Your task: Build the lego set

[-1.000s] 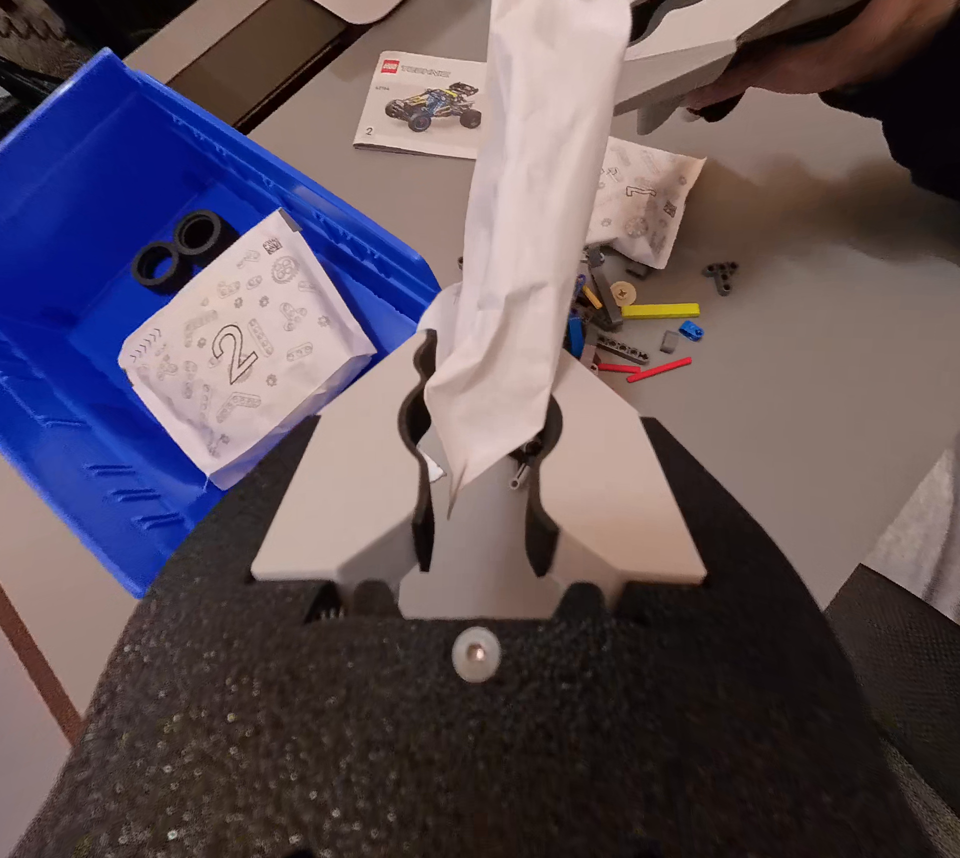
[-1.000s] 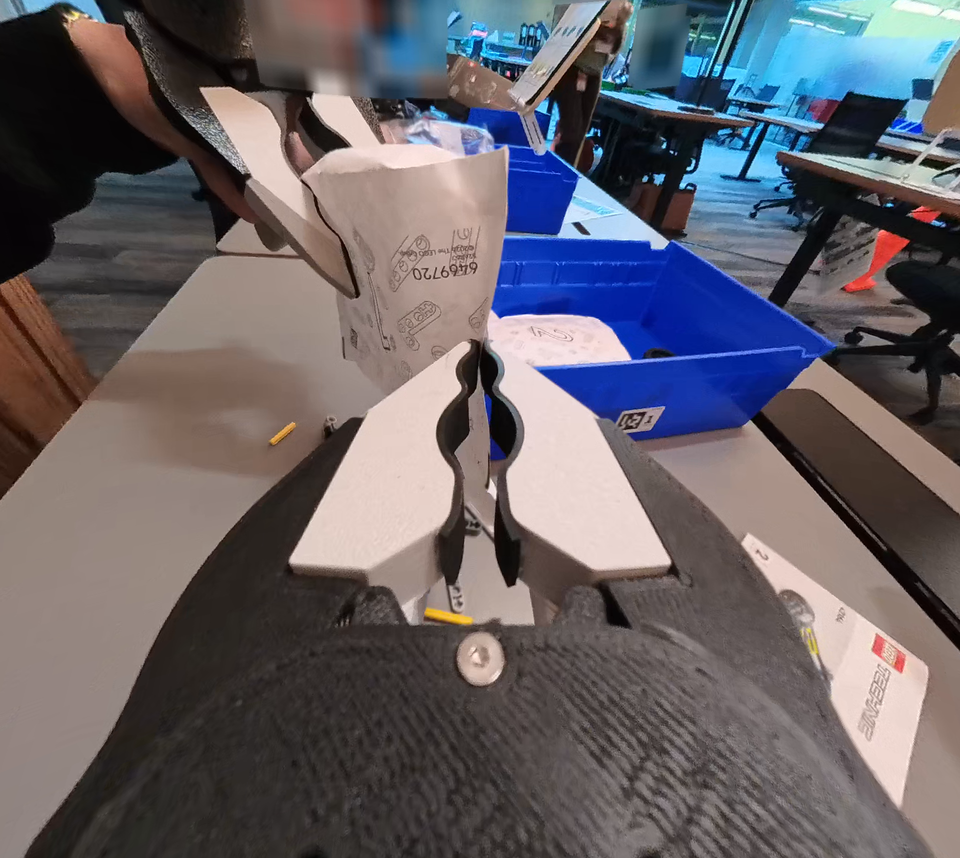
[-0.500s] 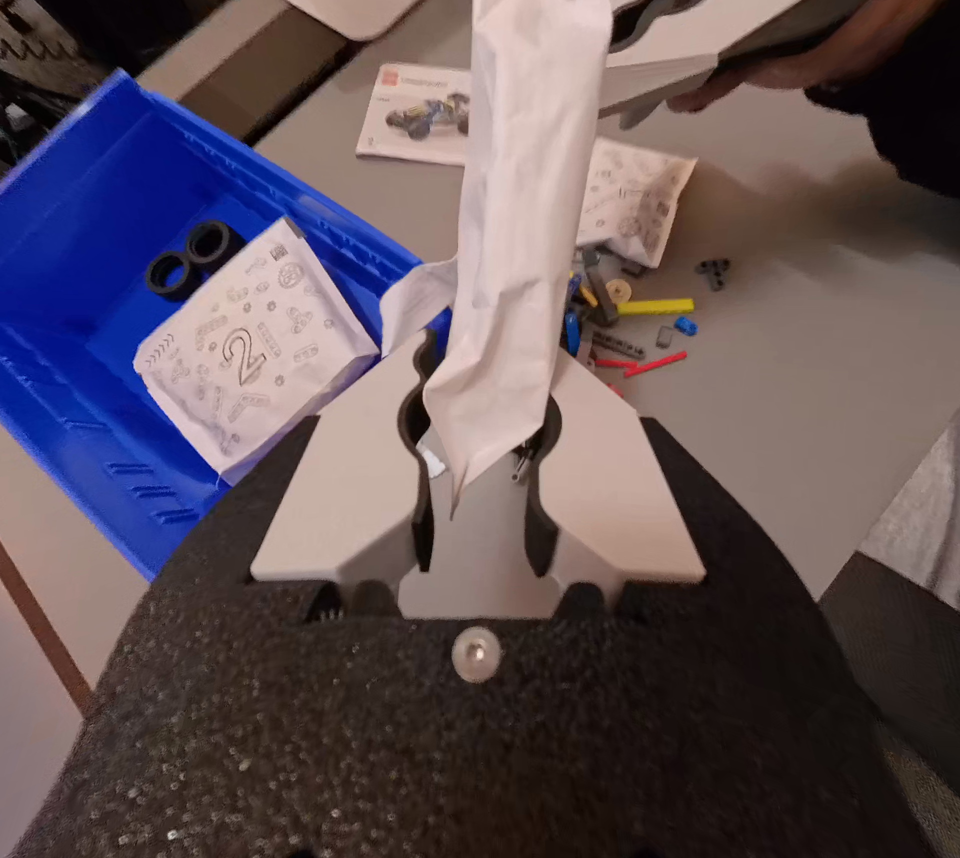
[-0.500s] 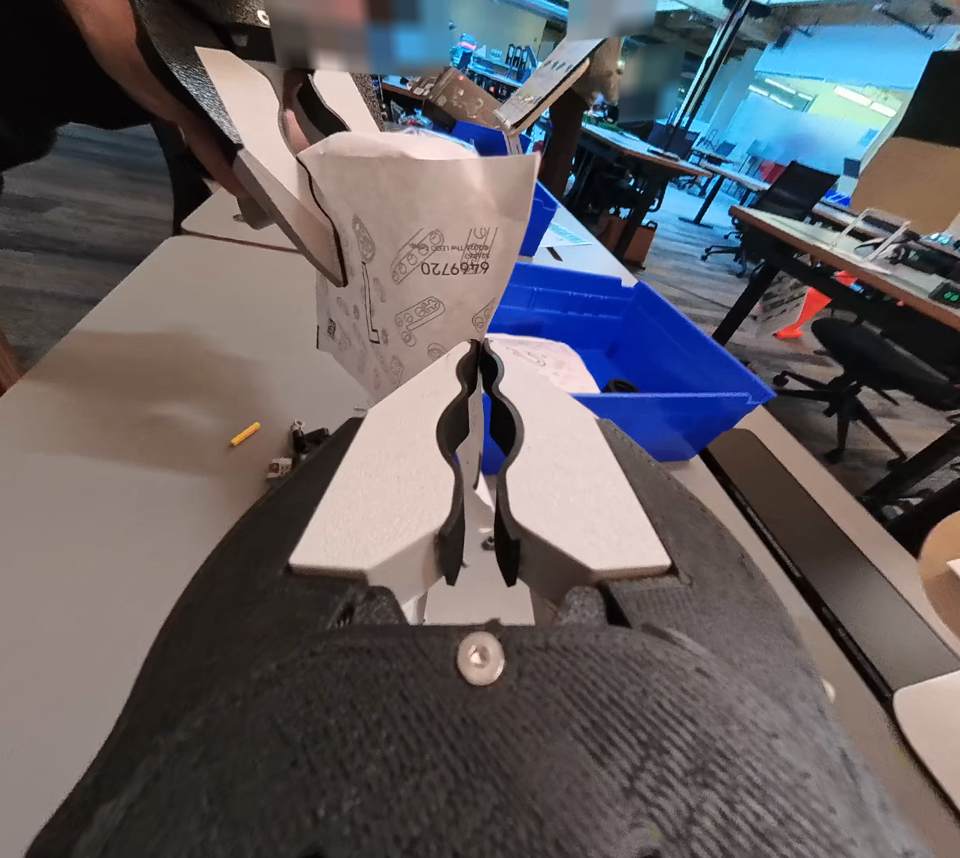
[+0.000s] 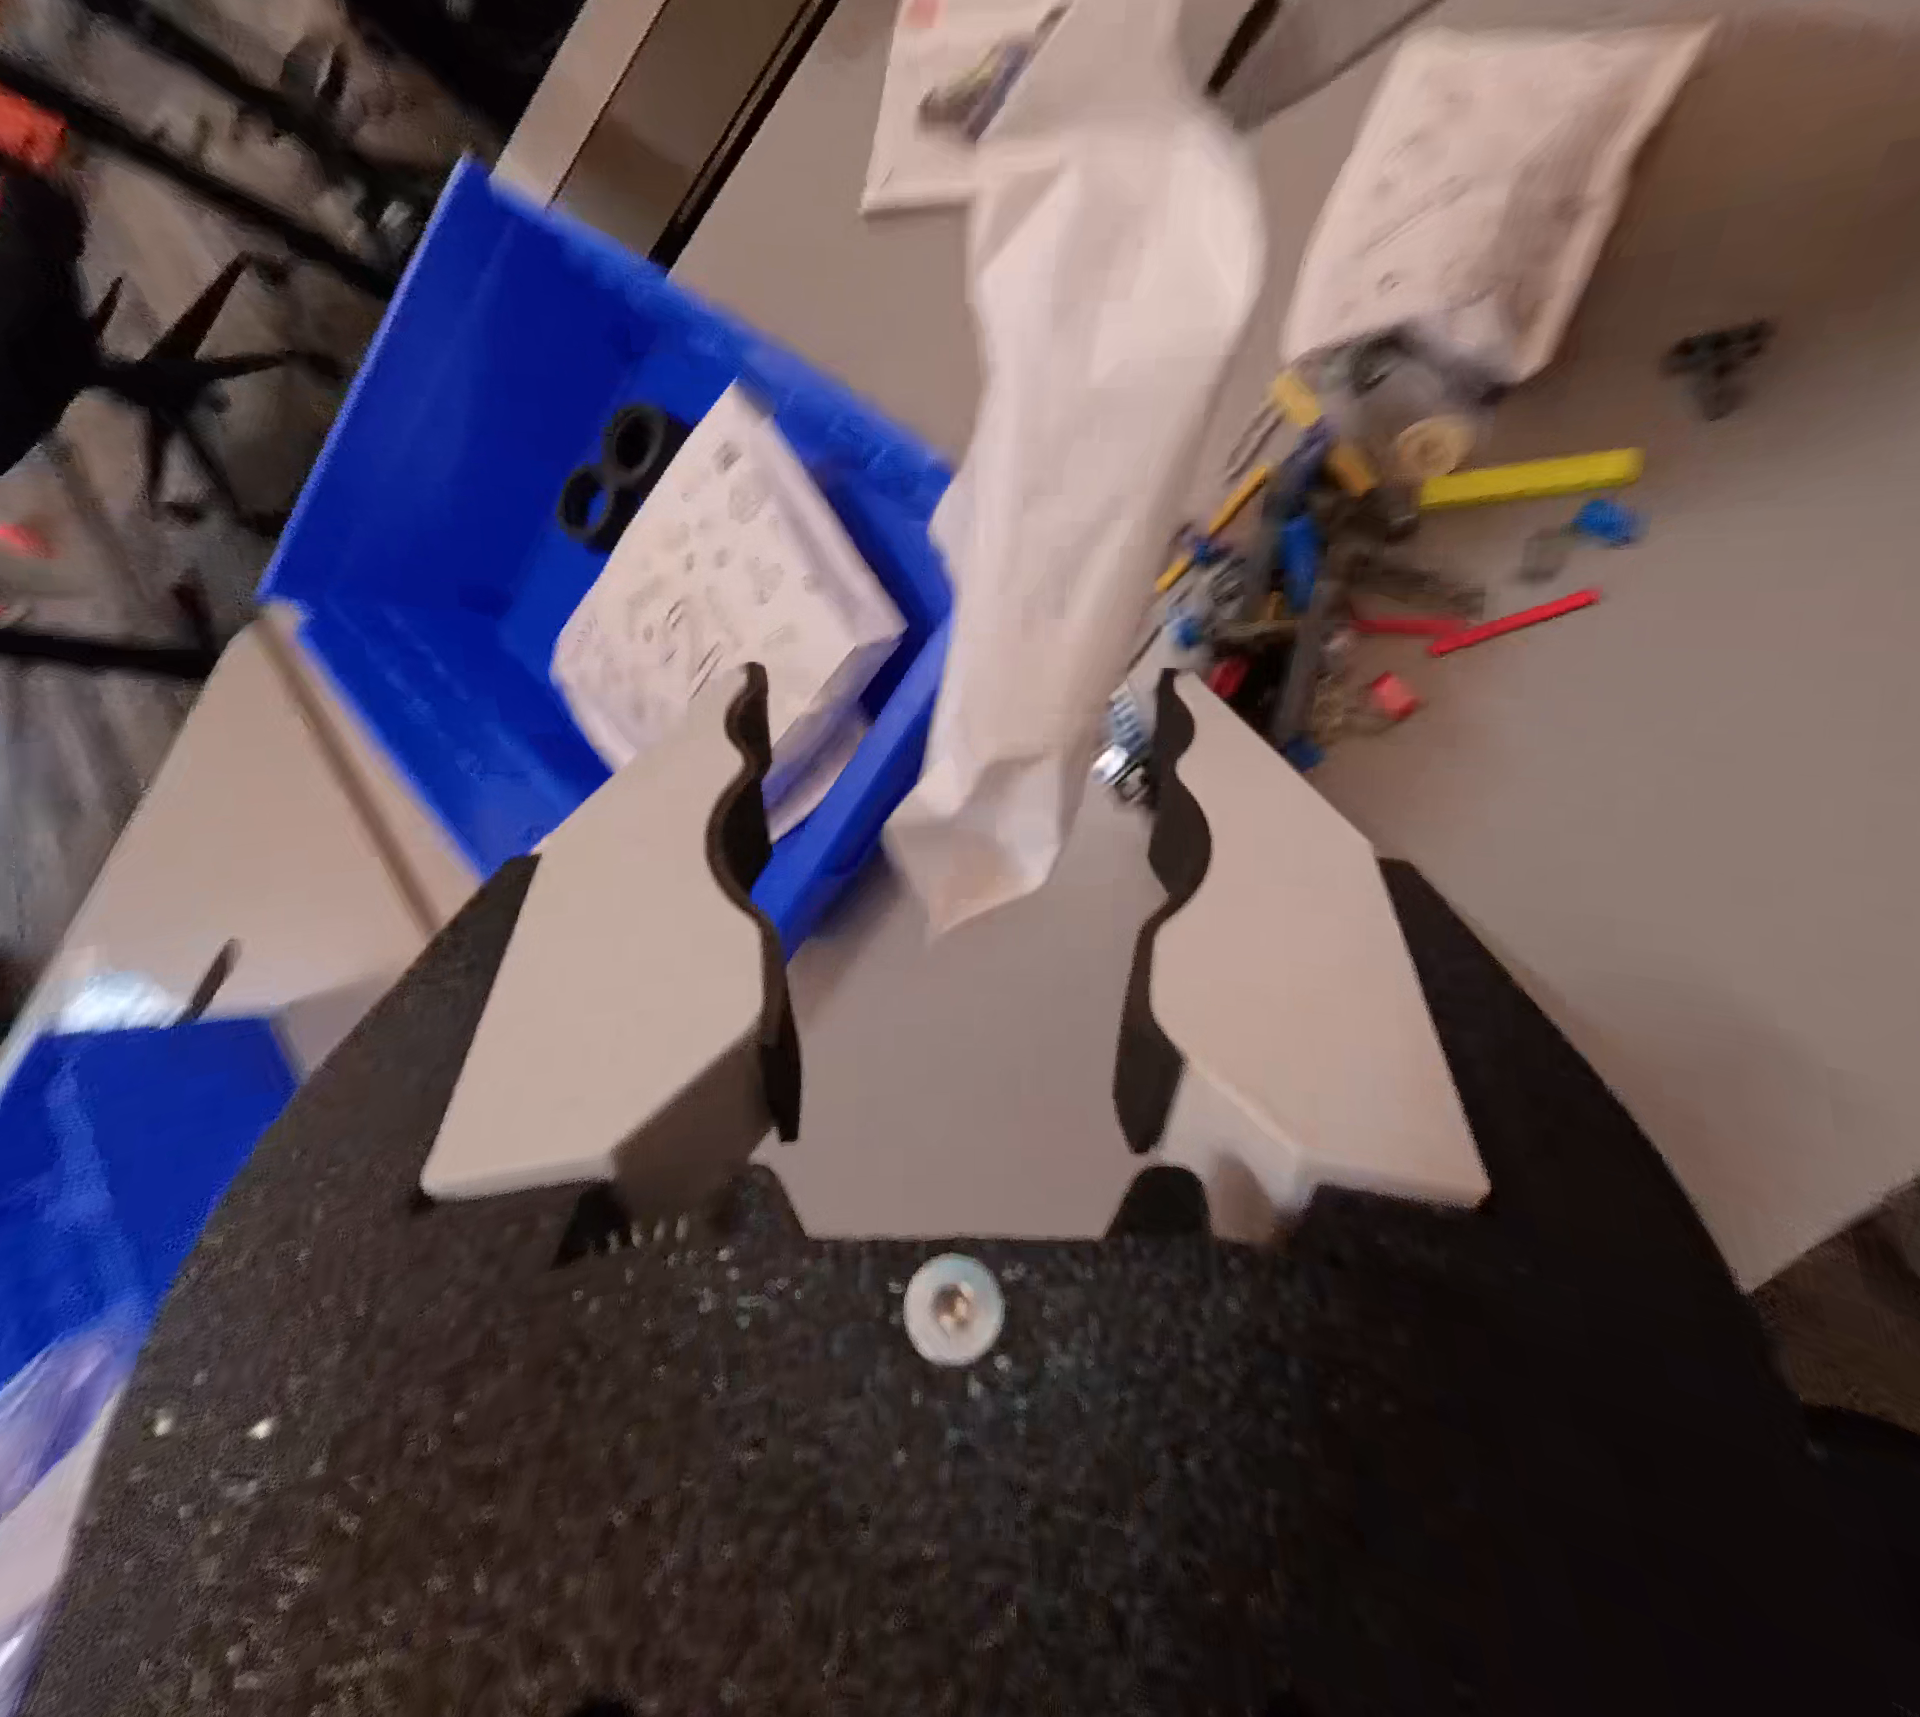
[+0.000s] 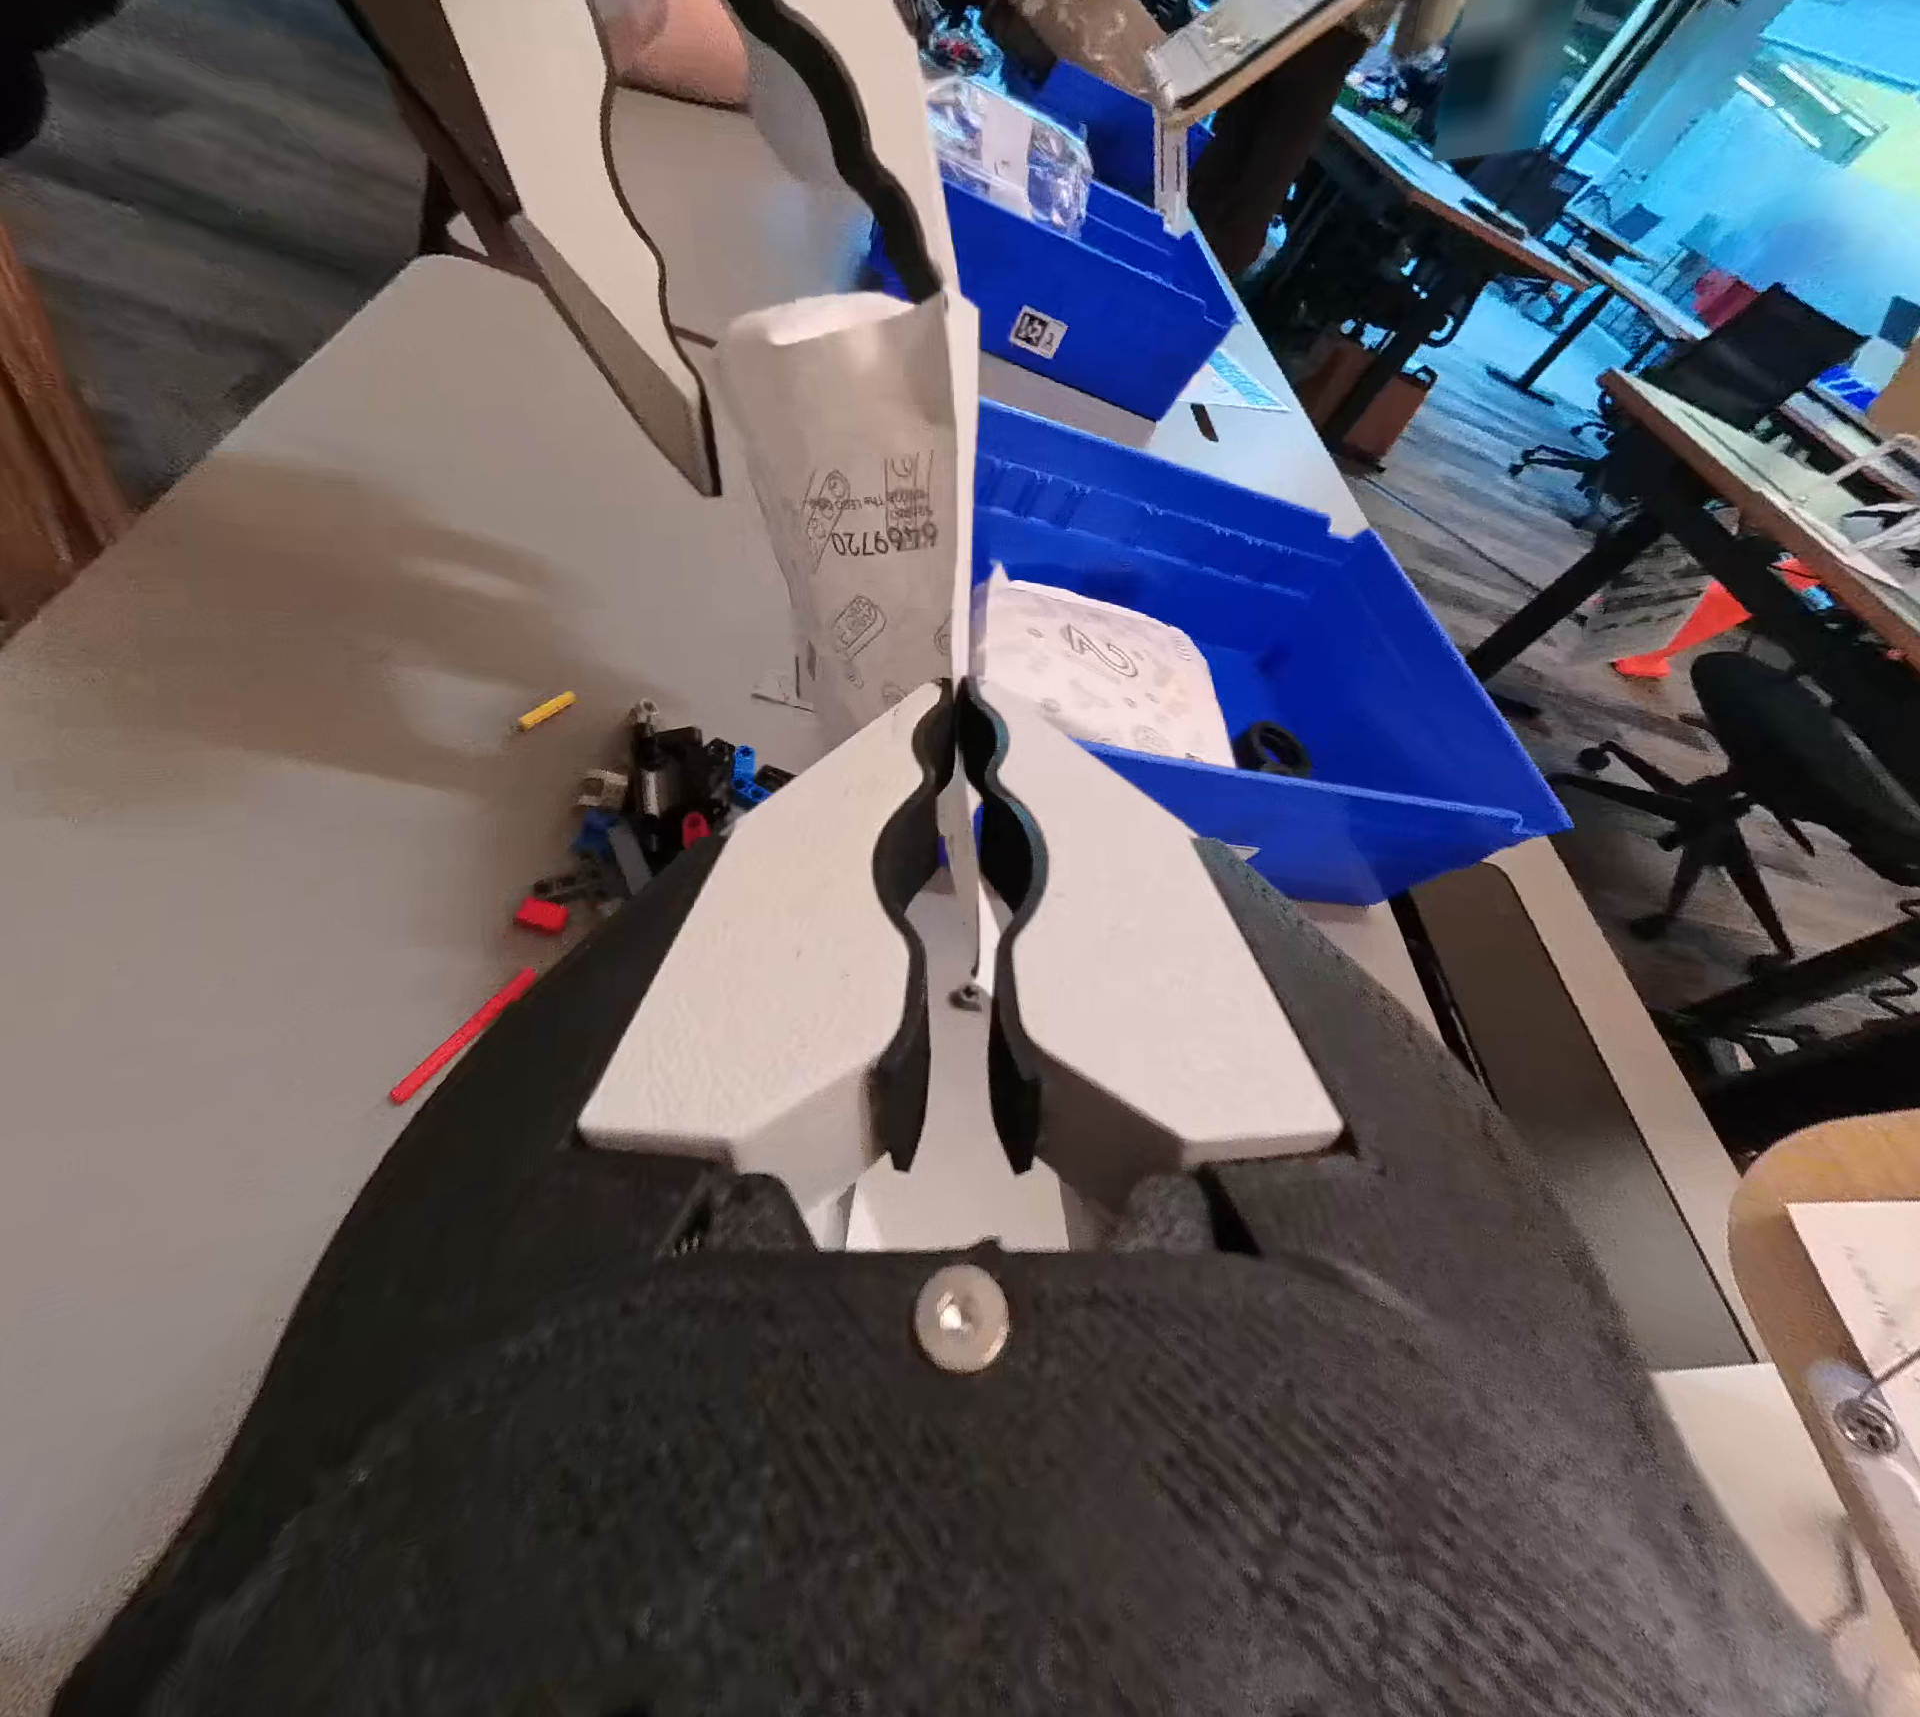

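Above the table [image 6: 260, 545], right gripper [image 6: 956, 701] pinches a printed white paper bag [image 6: 873, 514].

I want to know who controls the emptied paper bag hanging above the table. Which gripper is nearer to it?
Right. The right gripper is shut on the paper bag, pinching one edge. The left gripper is open; the bag hangs between its fingers without a grip.
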`<state>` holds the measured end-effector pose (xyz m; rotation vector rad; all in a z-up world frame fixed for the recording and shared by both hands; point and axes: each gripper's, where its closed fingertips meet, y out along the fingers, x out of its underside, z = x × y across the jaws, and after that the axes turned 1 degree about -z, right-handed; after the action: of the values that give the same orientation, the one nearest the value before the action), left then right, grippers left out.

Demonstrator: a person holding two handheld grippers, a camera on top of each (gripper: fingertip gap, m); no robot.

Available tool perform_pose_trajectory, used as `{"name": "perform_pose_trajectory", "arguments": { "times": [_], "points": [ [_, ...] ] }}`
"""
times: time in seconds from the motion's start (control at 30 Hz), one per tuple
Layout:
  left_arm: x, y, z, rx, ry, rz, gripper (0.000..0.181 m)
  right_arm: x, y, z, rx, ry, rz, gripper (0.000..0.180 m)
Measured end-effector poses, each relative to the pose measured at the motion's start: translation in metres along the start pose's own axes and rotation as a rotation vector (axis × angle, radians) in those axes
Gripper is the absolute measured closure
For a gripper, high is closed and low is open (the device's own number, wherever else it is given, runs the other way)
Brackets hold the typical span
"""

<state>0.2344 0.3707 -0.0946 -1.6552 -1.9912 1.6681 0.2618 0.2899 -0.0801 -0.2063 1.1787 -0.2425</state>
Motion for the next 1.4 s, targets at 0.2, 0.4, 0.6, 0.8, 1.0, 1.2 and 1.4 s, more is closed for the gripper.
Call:
{"name": "perform_pose_trajectory", "arguments": {
  "times": [0.2,0.4,0.6,0.8,1.0,1.2,1.4],
  "points": [
    [-0.04,0.006,0.024,0.061,-0.049,0.236,0.174,-0.009,-0.018,0.006,0.081,-0.05,0.01,0.17],
    [-0.061,-0.012,0.002,0.076,-0.475,0.689,0.181,0.007,-0.052,0.02,0.096,0.344,0.14,0.126],
    [-0.079,-0.038,0.013,0.316,-0.701,1.093,0.181,0.01,-0.024,-0.001,-0.119,0.565,0.227,0.126],
    [-0.053,-0.034,0.019,0.247,-0.574,1.008,0.161,0.007,-0.009,-0.018,-0.18,0.316,0.154,0.18],
    [-0.028,-0.037,0.011,0.047,-0.258,0.65,0.119,0.033,-0.014,-0.014,-0.246,0.055,-0.151,0.18],
    [-0.038,-0.013,0.023,0.037,0.021,0.434,0.153,0.036,-0.015,-0.003,-0.326,-0.102,-0.337,0.18],
    [-0.044,0.001,0.002,0.107,0.008,0.397,0.181,0.029,-0.012,0.027,-0.298,-0.126,-0.344,0.18]
  ]
}}
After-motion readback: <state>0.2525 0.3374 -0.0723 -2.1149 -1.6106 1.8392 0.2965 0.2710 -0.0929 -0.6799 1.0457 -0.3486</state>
